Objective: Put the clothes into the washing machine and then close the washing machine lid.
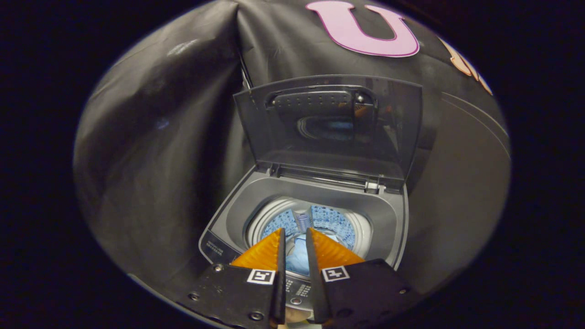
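The gripper (295, 237) hangs over the front rim of the washing machine (393, 214), its fingers (279, 256) parted by a narrow gap with nothing pressed between them. The clothes (296, 261), pale blue and seen through that gap, seem to lie down in the drum (336, 221), though little of them shows. The lid (329, 128) stands upright at the washing machine's back, beyond the fingers, its hinge line running crosswise to their reach.

No legible text; small print on washing machine (218, 249) rim too blurred.
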